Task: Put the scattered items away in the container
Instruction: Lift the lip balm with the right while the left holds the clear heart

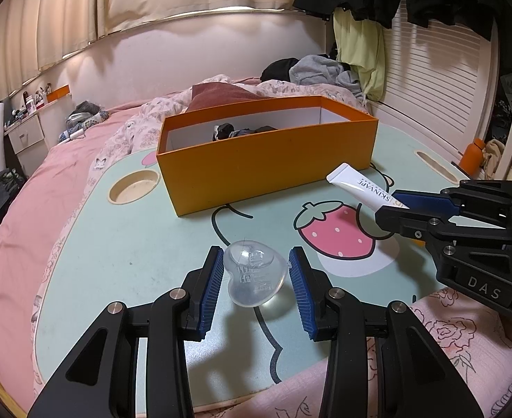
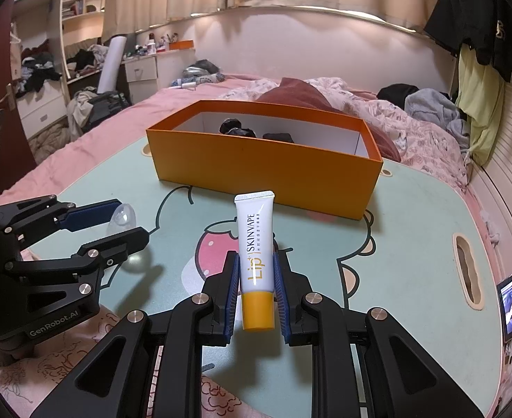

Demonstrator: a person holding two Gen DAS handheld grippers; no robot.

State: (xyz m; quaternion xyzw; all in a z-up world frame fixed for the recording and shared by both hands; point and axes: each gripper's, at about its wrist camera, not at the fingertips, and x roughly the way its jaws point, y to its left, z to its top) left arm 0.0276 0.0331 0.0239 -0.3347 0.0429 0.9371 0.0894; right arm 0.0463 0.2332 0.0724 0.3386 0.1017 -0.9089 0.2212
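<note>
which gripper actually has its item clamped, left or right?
Right gripper: both pads press the white lip balm tube, lifted off the table. Left gripper only straddles the clear heart-shaped case, with a gap on one side.

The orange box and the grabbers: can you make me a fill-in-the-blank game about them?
1. The right gripper holds a white tube with a ____ cap.
2. The clear thing between the left gripper's fingers is shaped like a ____.
3. The box is ____.

Missing words: yellow; heart; orange
</note>
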